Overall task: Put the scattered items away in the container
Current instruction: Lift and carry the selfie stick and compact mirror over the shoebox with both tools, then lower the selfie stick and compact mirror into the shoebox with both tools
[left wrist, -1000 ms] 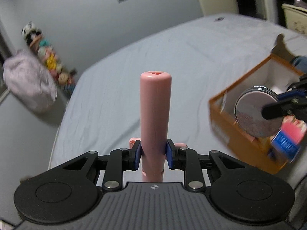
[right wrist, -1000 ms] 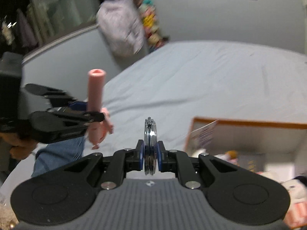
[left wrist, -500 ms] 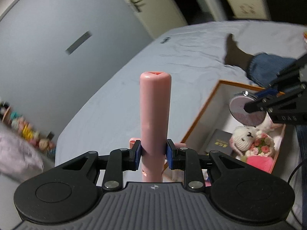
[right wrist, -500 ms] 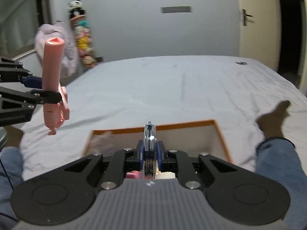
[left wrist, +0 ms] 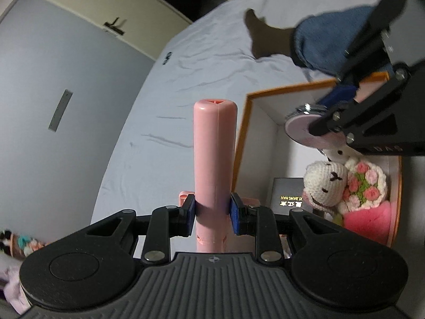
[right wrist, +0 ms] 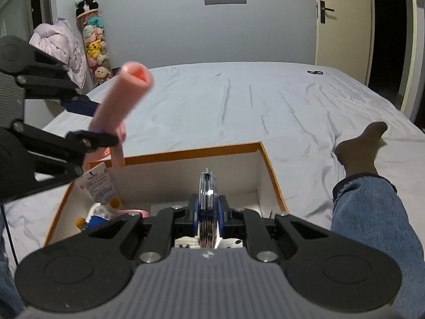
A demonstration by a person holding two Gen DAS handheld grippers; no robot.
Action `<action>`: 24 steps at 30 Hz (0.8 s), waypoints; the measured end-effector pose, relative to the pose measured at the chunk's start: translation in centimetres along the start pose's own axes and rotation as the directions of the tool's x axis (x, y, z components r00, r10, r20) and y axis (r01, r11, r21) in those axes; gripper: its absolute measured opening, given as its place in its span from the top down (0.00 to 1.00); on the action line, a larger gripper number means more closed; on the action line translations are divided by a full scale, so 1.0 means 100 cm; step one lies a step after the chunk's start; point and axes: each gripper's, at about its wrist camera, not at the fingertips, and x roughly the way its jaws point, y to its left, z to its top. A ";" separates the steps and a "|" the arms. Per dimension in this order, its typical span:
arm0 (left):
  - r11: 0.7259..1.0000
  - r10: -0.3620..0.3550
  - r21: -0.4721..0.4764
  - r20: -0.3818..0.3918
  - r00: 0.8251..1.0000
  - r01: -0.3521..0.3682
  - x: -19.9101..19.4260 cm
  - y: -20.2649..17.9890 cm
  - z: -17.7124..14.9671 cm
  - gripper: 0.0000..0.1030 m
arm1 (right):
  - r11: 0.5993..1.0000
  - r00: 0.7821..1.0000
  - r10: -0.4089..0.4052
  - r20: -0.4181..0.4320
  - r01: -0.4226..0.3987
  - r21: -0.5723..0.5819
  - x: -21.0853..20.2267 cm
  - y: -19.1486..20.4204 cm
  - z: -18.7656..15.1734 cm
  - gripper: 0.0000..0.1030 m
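Observation:
My left gripper [left wrist: 212,210] is shut on a pink cylindrical handle [left wrist: 214,159], held upright beside the left wall of the orange-rimmed box [left wrist: 240,143]. It also shows in the right wrist view [right wrist: 119,106]. My right gripper [right wrist: 208,212] is shut on a round silver compact [right wrist: 208,207], held edge-on over the box's inside [right wrist: 186,156]. The compact also shows in the left wrist view [left wrist: 308,130]. In the box lie a crocheted white bunny with a flower bouquet [left wrist: 342,186], a black case [left wrist: 288,194] and a pink item [left wrist: 369,220].
The box sits on a grey-blue bed sheet [right wrist: 239,101]. A person's jeans leg and dark-socked foot [right wrist: 358,148] lie to the right of the box. A tube of plush toys [right wrist: 93,37] and a lilac bundle [right wrist: 58,42] stand by the far wall.
Both grippers have moved closer over the box. The compact is now lower, over the box's inside, and the pink handle has swung towards the box's left wall.

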 end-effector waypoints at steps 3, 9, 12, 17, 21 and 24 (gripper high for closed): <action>0.999 -0.009 0.041 -0.022 1.000 0.009 0.009 -0.010 0.002 0.70 | 1.000 1.000 -0.015 -0.003 0.015 -0.027 0.006 -0.001 -0.001 0.86; 0.996 -0.044 0.076 -0.056 0.997 0.049 0.026 -0.025 0.002 0.70 | 0.999 1.000 -0.013 -0.016 0.012 -0.030 0.014 -0.006 -0.006 0.86; 0.994 -0.053 0.095 -0.078 0.996 0.060 0.036 -0.033 0.002 0.70 | 1.000 1.000 -0.005 -0.031 0.004 -0.007 0.017 -0.009 -0.009 0.86; 0.990 -0.068 0.115 -0.102 0.992 0.080 0.051 -0.042 0.003 0.70 | 1.000 0.999 -0.005 -0.048 0.006 0.018 0.021 -0.014 -0.014 0.86; 0.990 -0.084 0.106 -0.126 0.988 0.098 0.064 -0.046 0.006 0.70 | 1.000 0.999 -0.005 -0.051 0.007 0.022 0.022 -0.015 -0.016 0.86; 0.990 -0.099 0.088 -0.142 0.985 0.113 0.074 -0.048 0.007 0.70 | 1.000 0.999 -0.002 -0.054 0.003 0.025 0.024 -0.016 -0.017 0.86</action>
